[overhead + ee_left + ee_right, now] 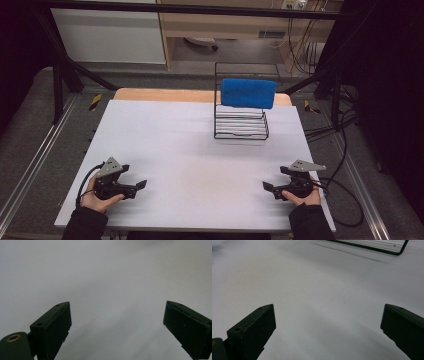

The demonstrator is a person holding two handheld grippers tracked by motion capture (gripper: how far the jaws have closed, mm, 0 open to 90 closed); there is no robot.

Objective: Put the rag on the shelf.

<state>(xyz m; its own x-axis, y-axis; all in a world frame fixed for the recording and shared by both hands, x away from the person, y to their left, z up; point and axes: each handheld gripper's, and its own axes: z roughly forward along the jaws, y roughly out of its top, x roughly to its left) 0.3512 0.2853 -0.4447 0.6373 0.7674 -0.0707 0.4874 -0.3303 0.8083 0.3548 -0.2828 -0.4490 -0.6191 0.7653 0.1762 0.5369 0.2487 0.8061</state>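
While two grippers rest apart, one blue towel [248,93] drapes one rack [241,125].

hand-held gripper [134,187]: 2 | wire rack [241,127]: 1 | blue towel [248,93]: 1 | table [175,145]: 1

Blue towel [248,93] on blk wire rack [241,126], white table [190,150], blk grippers w/ grey plates.

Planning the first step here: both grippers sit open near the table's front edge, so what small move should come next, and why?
Probably move the right gripper forward toward the blue cloth draped over the black wire rack. Its jaws are open and empty, and it sits nearer the rack than the left gripper.
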